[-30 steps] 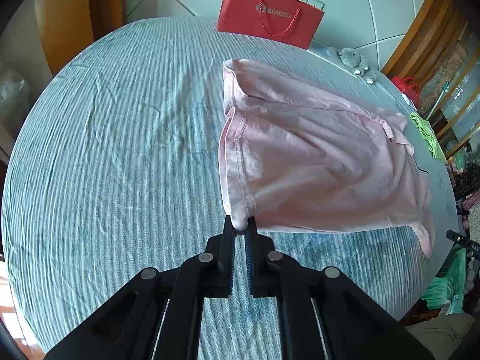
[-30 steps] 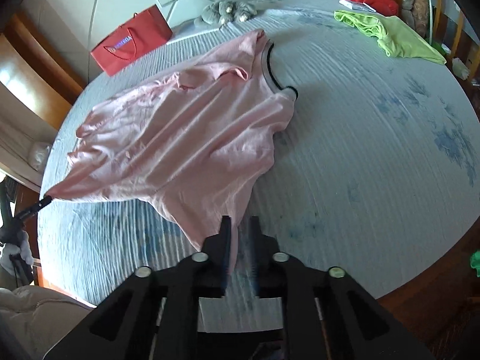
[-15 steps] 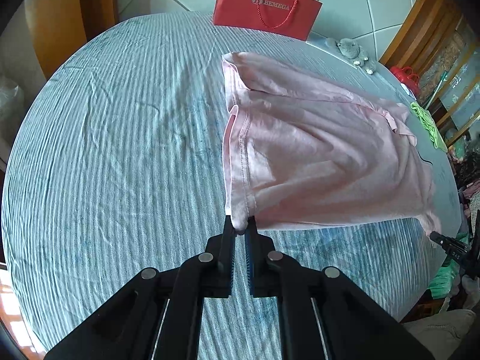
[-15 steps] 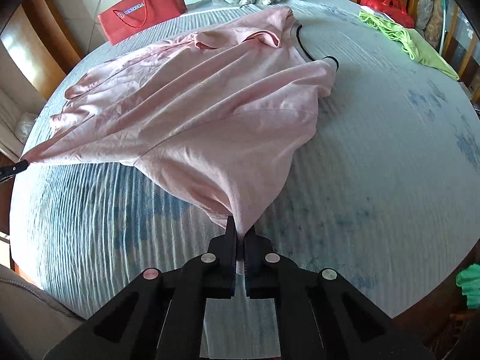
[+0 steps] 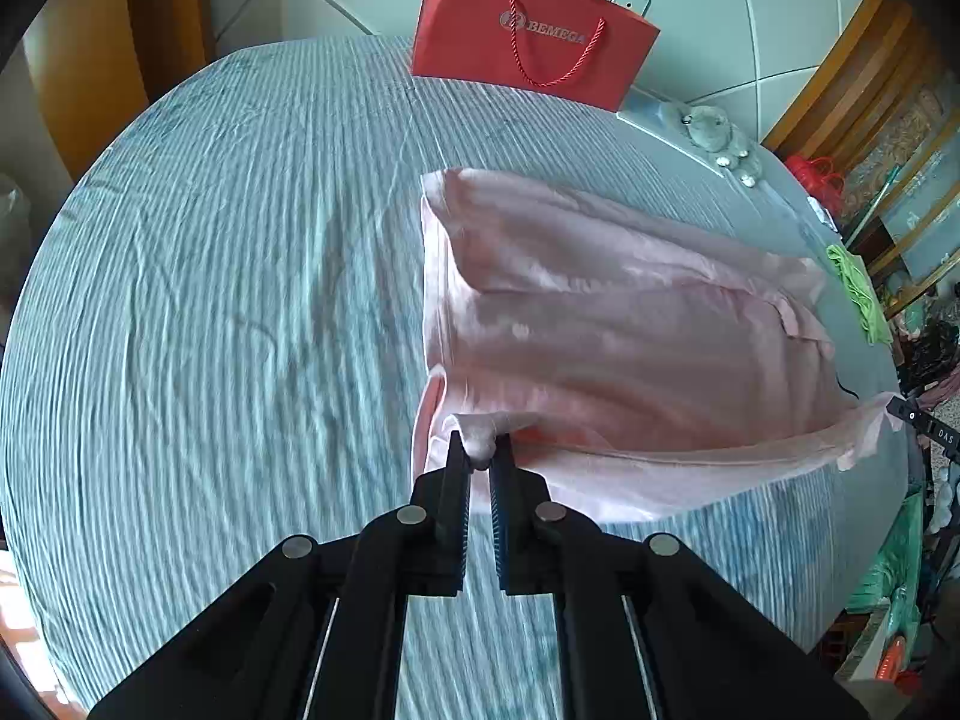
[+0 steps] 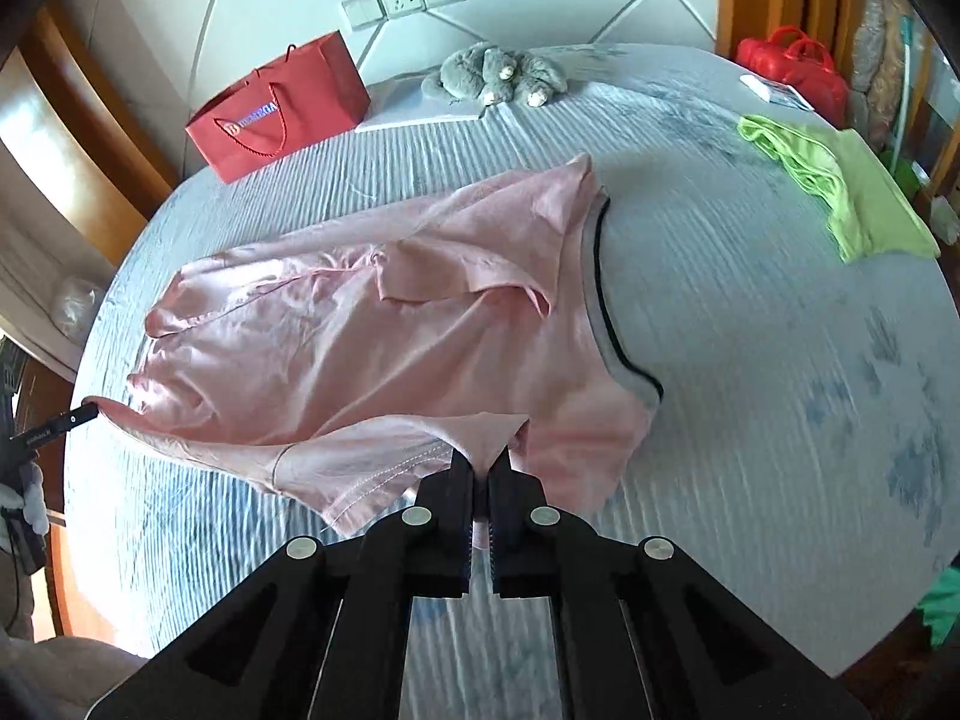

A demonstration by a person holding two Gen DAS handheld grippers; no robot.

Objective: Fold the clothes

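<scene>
A pink T-shirt [image 5: 630,342] with a grey, dark-edged neckline lies partly on the blue striped bedcover [image 5: 210,300]; it also shows in the right wrist view [image 6: 390,348]. My left gripper [image 5: 479,450] is shut on a hem corner of the shirt and holds it lifted. My right gripper [image 6: 481,468] is shut on the near sleeve and shoulder edge. The near long edge is stretched between both grippers and raised over the rest of the shirt. The right gripper's tip [image 5: 906,414] shows at the right in the left wrist view, the left gripper's tip [image 6: 72,417] at the left in the right wrist view.
A red paper bag [image 5: 528,30] stands at the far edge by the wall. A grey plush toy [image 6: 498,72] lies next to it. A green garment [image 6: 840,180] lies at the far right, a red bag [image 6: 792,72] beyond it. The bed edge runs near me.
Both grippers have carried the shirt's near edge up and away from me, over the rest of the shirt. The lifted fabric now folds over toward the far side.
</scene>
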